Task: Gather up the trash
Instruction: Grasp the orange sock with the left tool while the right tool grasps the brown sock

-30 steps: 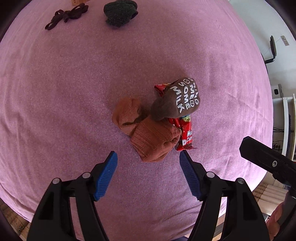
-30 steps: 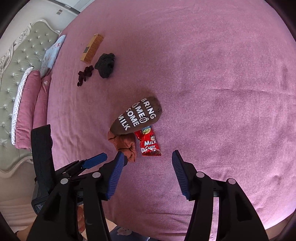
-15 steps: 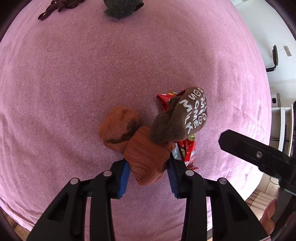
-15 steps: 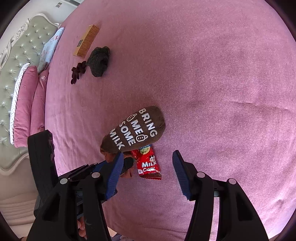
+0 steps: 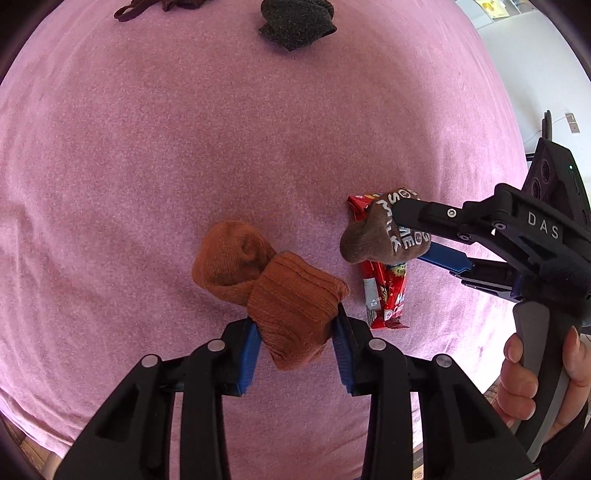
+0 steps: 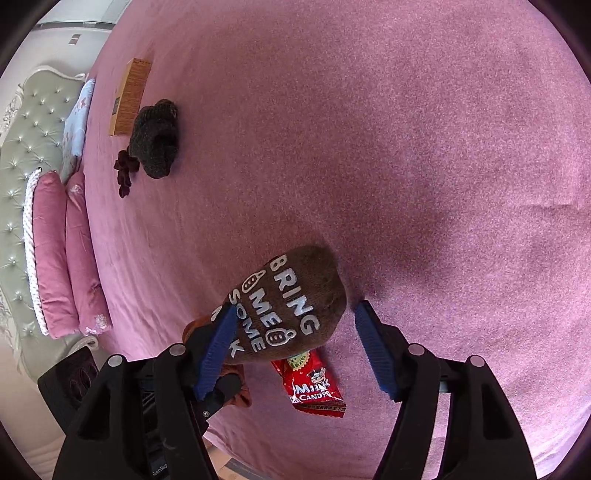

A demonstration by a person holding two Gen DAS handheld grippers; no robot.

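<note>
- Left gripper (image 5: 297, 334): blue pads clamped on the ribbed cuff of the orange sock (image 5: 273, 291), whose toe end lies just beyond the fingertips on the pink bedspread (image 5: 184, 147).
- Right gripper (image 6: 291, 345): jaws opening, astride the brown lettered sock (image 6: 291, 310); its left pad touches the sock, its right pad stands apart.
- Red candy wrapper (image 6: 314, 384): partly under the brown sock, between the right gripper's fingers.
- Person's hand (image 5: 535, 373): on the right gripper's handle.

The brown sock (image 6: 291, 314) covers the upper half of the red candy wrapper (image 6: 314, 384). At twelve o'clock in the left wrist view, the dark grey sock (image 5: 295, 22) and maroon cord (image 5: 162, 5) are cut off.
</note>
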